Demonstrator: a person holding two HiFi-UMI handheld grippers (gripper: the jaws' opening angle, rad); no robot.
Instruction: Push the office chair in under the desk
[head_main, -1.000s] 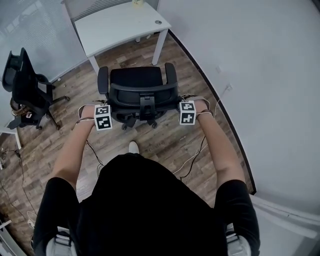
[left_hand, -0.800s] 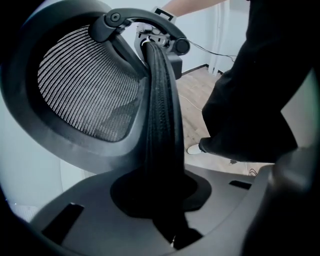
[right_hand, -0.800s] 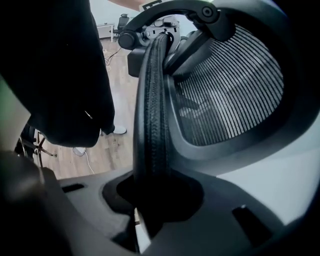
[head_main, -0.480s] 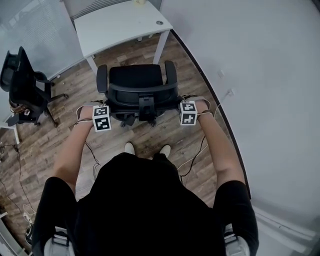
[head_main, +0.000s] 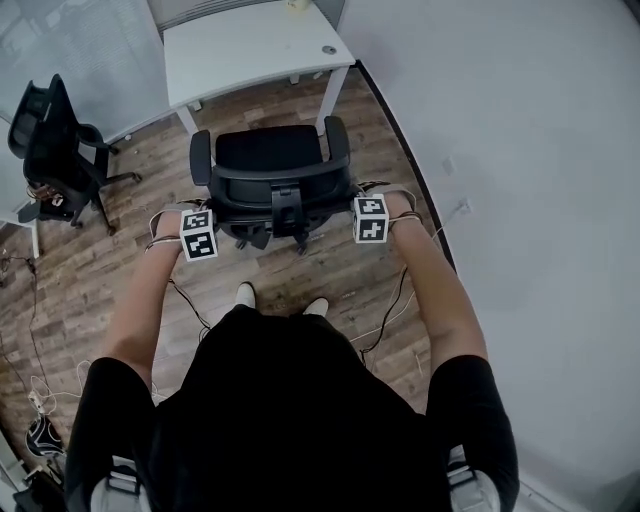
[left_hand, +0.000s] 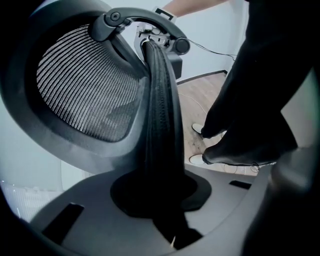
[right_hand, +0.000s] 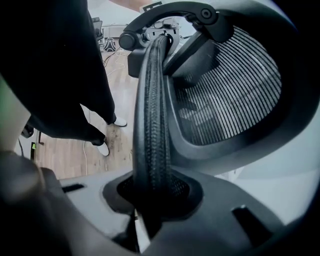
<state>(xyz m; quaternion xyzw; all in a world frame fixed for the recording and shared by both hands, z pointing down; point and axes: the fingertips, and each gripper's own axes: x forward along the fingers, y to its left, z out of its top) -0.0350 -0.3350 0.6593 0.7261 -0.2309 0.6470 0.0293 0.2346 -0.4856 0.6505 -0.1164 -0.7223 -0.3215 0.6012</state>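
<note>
A black office chair with a mesh back stands on the wood floor, its seat facing the white desk at the top of the head view. My left gripper is shut on the left edge of the chair's backrest. My right gripper is shut on the backrest's right edge. In both gripper views the dark padded rim runs straight down between the jaws. The front of the seat is close to the desk's near edge.
A second black chair stands at the left by a glass wall. The white wall runs along the right. Cables trail on the floor by the person's feet. Desk legs flank the opening.
The chair has rolled forward toward the desk, and the person has stepped after it. Both grippers keep the same hold on the backrest.
</note>
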